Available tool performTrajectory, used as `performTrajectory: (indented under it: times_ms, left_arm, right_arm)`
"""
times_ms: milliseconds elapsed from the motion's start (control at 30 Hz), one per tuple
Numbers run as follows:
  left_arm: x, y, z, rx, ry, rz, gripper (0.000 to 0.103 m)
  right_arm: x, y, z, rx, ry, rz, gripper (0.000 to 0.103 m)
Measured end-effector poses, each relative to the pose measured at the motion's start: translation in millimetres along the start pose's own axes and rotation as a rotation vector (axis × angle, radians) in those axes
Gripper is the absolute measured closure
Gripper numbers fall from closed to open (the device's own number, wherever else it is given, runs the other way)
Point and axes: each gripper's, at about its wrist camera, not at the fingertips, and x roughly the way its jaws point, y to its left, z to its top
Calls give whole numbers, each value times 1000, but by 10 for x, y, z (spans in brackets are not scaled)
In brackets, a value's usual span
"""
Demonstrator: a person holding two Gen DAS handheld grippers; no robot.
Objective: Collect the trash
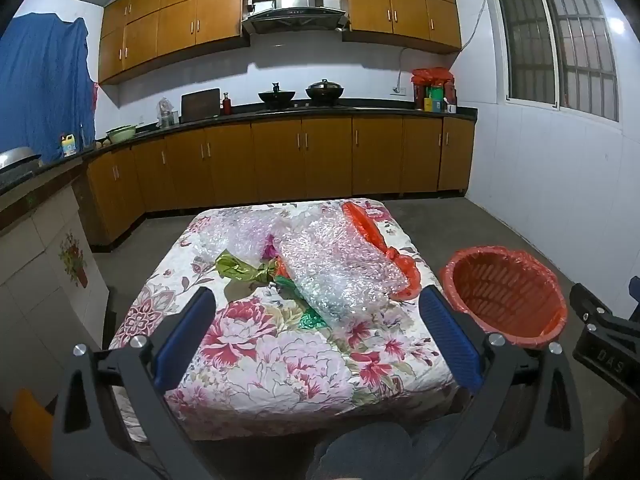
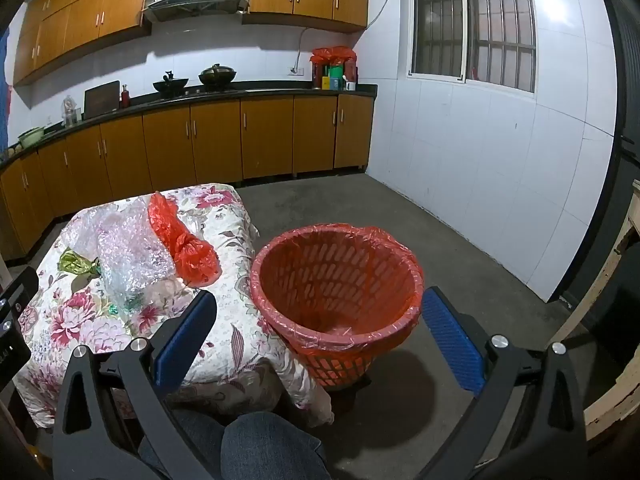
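A low table with a flowered cloth point(image 1: 280, 356) point(image 2: 224, 320) holds trash: a big sheet of bubble wrap point(image 1: 336, 264) point(image 2: 128, 252), a knotted red plastic bag point(image 1: 376, 244) point(image 2: 188, 248), an olive-green foil wrapper point(image 1: 240, 268) point(image 2: 76, 264) and a green foil scrap point(image 1: 312, 320). An orange basket point(image 1: 504, 296) point(image 2: 336, 280) lined with a red bag stands on the floor right of the table. My left gripper point(image 1: 316, 304) is open above the table's near half, empty. My right gripper point(image 2: 320, 308) is open over the basket's near rim, empty.
Wooden kitchen cabinets point(image 1: 280, 160) and a dark counter with woks line the far wall. A white tiled wall and window point(image 2: 472, 24) are on the right. Grey floor point(image 2: 460, 260) surrounds the basket. A person's knee point(image 2: 264, 448) is at the bottom.
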Motion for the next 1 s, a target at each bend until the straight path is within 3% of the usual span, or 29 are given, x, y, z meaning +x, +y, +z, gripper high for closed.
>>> performTrajectory:
  times_ms: [1000]
  left_arm:
    - [-3,1,-1,-6,2,-4,4]
  right_arm:
    - [9,-6,-12,4,1,0,2]
